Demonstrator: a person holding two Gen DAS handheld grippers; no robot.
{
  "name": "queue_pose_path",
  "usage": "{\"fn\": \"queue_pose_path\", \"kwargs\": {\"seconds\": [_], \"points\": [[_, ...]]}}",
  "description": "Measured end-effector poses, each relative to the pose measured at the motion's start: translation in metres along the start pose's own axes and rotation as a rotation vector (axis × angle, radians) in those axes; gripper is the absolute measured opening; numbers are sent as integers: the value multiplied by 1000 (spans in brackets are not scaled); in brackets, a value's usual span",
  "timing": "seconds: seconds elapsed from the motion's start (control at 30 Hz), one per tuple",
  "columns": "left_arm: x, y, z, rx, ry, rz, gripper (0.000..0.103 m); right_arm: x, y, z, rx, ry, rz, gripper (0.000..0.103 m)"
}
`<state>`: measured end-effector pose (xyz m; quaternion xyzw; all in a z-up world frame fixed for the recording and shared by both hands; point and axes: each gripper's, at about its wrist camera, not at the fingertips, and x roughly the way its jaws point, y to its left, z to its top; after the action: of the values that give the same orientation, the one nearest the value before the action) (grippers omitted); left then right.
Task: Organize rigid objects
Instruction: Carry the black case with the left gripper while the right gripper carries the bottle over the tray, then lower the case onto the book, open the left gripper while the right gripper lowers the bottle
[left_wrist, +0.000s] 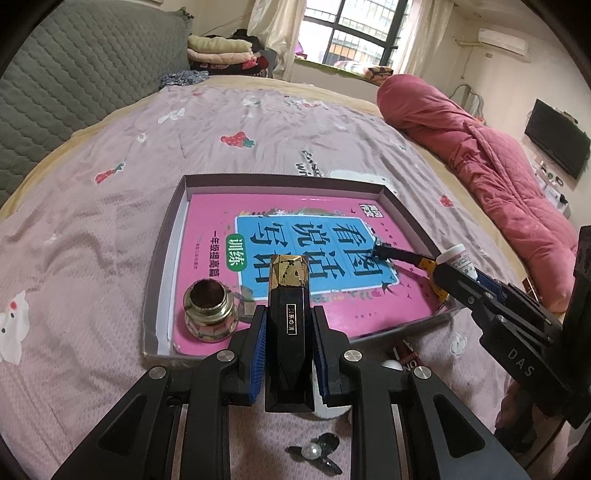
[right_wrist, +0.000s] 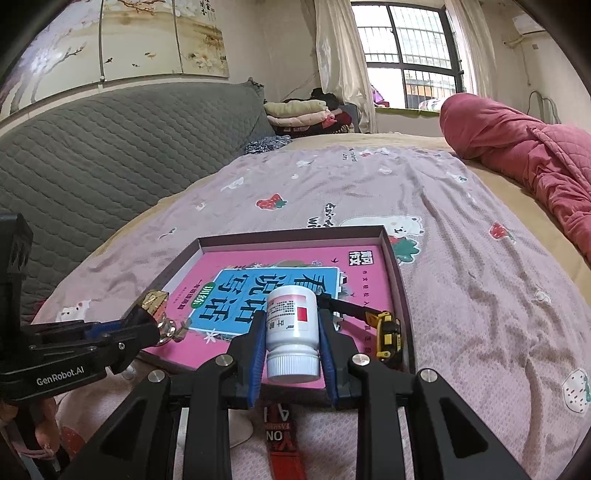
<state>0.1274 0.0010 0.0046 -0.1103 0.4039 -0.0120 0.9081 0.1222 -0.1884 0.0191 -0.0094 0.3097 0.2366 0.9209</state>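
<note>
1. The left claw (left_wrist: 289, 328) is clamped on a black bottle with a gold cap (left_wrist: 288, 295), held above the near edge of the shallow box (left_wrist: 168, 229) that lies on the bed (left_wrist: 110, 229).
2. The right claw (right_wrist: 293, 354) grips a white pill bottle (right_wrist: 293, 328) by its body, cap toward the camera, over the box's near right corner.
3. Already in the box: a pink book (left_wrist: 332, 310) covering its floor, a metal fitting (left_wrist: 209, 310) at the near left corner, and a yellow toy digger (right_wrist: 386, 334) at the near right corner.
4. Judging by this, the sorting looks about halfway: both bottles are not yet set down.
5. Left outside on the bed near its front edge: a black hair clip with a pearl (left_wrist: 314, 452), a red strap (right_wrist: 282, 439), and a white object (left_wrist: 391, 365) I cannot identify.
</note>
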Motion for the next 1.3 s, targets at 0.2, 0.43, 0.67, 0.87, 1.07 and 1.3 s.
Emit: {"fn": "queue_pose_path", "kwargs": {"seconds": [0.2, 0.43, 0.67, 0.87, 1.07, 1.3], "points": [[2, 1, 4, -12, -4, 1, 23, 0, -5, 2, 12, -13, -10, 27], [6, 1, 4, -13, 6, 6, 23, 0, -14, 6, 40, -26, -24, 27], [13, -1, 10, -12, 4, 12, 23, 3, -14, 6, 37, -21, -17, 27], [18, -5, 12, -11, 8, 10, 23, 8, -12, 5, 35, -5, -10, 27], [25, -12, 15, -4, 14, 2, 23, 12, -8, 3, 16, 6, -1, 27], [32, -17, 12, 8, 29, -1, 23, 18, -4, 2, 0, 21, 3, 27]]}}
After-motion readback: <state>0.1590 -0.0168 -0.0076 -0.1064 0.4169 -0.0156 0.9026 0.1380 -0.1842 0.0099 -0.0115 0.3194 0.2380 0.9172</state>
